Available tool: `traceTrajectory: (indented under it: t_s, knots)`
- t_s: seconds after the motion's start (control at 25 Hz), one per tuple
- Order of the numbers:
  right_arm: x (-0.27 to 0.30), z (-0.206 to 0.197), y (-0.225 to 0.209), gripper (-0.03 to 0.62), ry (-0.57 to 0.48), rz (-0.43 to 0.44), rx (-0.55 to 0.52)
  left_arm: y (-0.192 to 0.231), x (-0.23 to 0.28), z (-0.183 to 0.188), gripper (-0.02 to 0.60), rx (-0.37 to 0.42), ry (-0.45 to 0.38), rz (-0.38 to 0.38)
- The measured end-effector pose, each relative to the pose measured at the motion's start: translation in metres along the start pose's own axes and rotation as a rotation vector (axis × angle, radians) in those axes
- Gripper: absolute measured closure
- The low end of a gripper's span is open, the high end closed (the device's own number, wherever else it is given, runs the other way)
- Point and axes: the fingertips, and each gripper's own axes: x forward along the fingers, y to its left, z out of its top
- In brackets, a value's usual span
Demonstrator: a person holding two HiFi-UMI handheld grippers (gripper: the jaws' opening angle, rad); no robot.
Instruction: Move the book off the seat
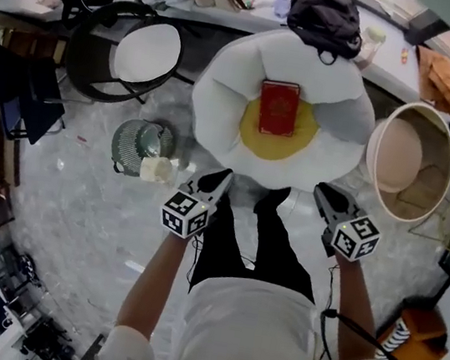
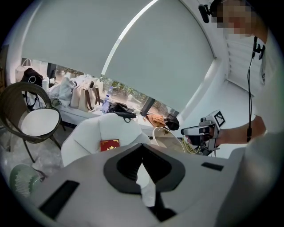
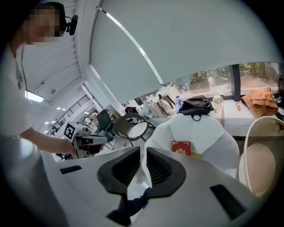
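A red book lies flat on the yellow middle of a white egg-shaped seat. Both grippers hover in front of the seat's near edge, apart from the book. My left gripper is shut with nothing in it, and my right gripper is shut and empty too. In the left gripper view the book shows beyond the closed jaws of the left gripper, with the right gripper off to the side. The right gripper view has the book just past the right gripper.
A black-framed round chair stands left of the seat and a beige tub chair stands right. A green ribbed object sits on the floor at the near left. A black backpack and several bags lie on the ledge behind.
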Motion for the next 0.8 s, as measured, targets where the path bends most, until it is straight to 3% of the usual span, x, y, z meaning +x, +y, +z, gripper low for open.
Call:
traceTrajectory:
  t_s: [0.28,0.8]
  knots:
    - [0.045,-0.030,-0.047,0.543,0.037,0.025,0.028,0.027,0.055,-0.030,0.578,-0.018,0.037,0.002]
    - [0.117,-0.078,-0.101,0.521,0.053,0.025,0.072,0.074,0.134,-0.077,0.577,-0.053,0.033,-0.035]
